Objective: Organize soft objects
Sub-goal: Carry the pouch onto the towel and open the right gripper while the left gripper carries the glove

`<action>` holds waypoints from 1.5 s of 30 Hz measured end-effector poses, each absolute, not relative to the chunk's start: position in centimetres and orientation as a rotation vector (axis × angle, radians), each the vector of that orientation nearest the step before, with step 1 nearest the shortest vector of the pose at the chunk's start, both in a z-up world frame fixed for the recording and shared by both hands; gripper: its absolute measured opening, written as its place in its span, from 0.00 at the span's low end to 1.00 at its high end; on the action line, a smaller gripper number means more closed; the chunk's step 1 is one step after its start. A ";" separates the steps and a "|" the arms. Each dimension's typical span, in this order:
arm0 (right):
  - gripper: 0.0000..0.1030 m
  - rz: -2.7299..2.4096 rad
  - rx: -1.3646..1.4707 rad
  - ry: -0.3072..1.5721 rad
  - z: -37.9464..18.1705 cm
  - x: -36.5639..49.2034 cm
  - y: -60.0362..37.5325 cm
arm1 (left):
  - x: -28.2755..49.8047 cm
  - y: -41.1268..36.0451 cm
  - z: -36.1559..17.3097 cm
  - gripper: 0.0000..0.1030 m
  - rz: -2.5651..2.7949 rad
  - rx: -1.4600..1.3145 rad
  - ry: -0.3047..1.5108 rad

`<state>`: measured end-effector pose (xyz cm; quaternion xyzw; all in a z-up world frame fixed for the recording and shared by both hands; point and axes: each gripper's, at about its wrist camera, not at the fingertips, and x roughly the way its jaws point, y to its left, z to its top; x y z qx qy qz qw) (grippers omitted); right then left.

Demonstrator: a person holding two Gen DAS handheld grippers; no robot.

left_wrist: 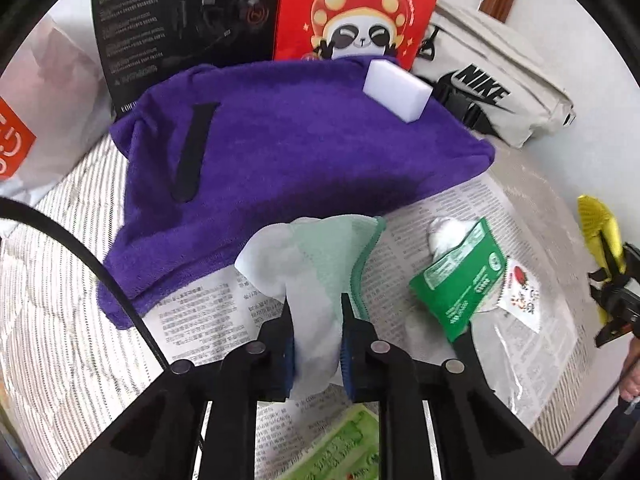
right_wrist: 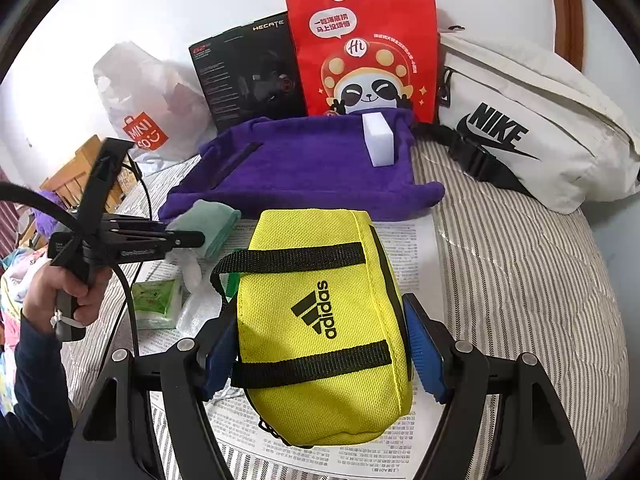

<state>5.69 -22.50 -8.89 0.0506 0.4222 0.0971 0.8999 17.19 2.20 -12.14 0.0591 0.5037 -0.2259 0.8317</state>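
Left gripper (left_wrist: pixel 316 344) clamped on pale green-and-white soft cloth (left_wrist: pixel 316 264), just in front of purple terry towel (left_wrist: pixel 280 152) — thin pinch, could slip out when lifted. Right gripper (right_wrist: pixel 320 344) clamped on yellow fabric pouch (right_wrist: pixel 320 312), also in front of towel — may sag, snag newspaper (right_wrist: pixel 404 240).

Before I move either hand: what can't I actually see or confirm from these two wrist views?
- Left wrist view: the light green cloth bunches between the left gripper's pads; its lower end is hidden behind the fingers.
- Left wrist view: the green packet covers part of the white wad.
- Right wrist view: the yellow Adidas pouch in the right gripper hides the newspaper beneath.
- Both views: the purple towel hides whatever it lies on.
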 end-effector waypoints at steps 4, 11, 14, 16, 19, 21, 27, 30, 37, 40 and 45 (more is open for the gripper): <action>0.72 0.210 0.126 0.876 -9.0 6.2 -22.8 | 16.8 2.7 -10.7 0.16 -0.482 0.121 1.039; 0.72 0.206 0.113 0.860 -7.7 8.2 -22.7 | 17.1 4.2 -7.9 0.16 -0.462 0.079 0.967; 0.72 0.209 0.115 0.851 -6.7 10.1 -22.9 | 17.7 4.7 -6.9 0.16 -0.446 0.065 0.946; 0.72 0.213 0.123 0.842 -6.0 11.5 -22.9 | 18.3 5.1 -6.4 0.16 -0.440 0.050 0.935; 0.72 0.218 0.115 0.826 -4.9 13.7 -22.9 | 19.4 5.6 -5.8 0.16 -0.415 0.026 0.927; 0.72 0.222 0.102 0.817 -4.4 14.9 -22.9 | 20.2 5.9 -5.3 0.16 -0.407 0.013 0.924; 0.72 0.211 0.087 0.815 -3.4 19.6 -23.2 | 23.1 6.0 -3.5 0.16 -0.379 -0.016 0.884; 0.72 0.218 0.086 0.822 -3.3 22.1 -23.1 | 24.9 5.7 -2.9 0.16 -0.374 -0.015 0.874; 0.72 0.249 0.058 0.886 -5.0 27.5 -21.8 | 29.0 5.2 -2.9 0.16 -0.348 -0.016 0.862; 0.72 0.279 0.061 0.934 -6.7 29.1 -21.2 | 29.7 5.7 -3.9 0.16 -0.345 -0.048 0.868; 0.72 0.290 0.045 0.988 -9.6 29.9 -20.6 | 30.2 6.0 -5.6 0.16 -0.358 -0.065 0.911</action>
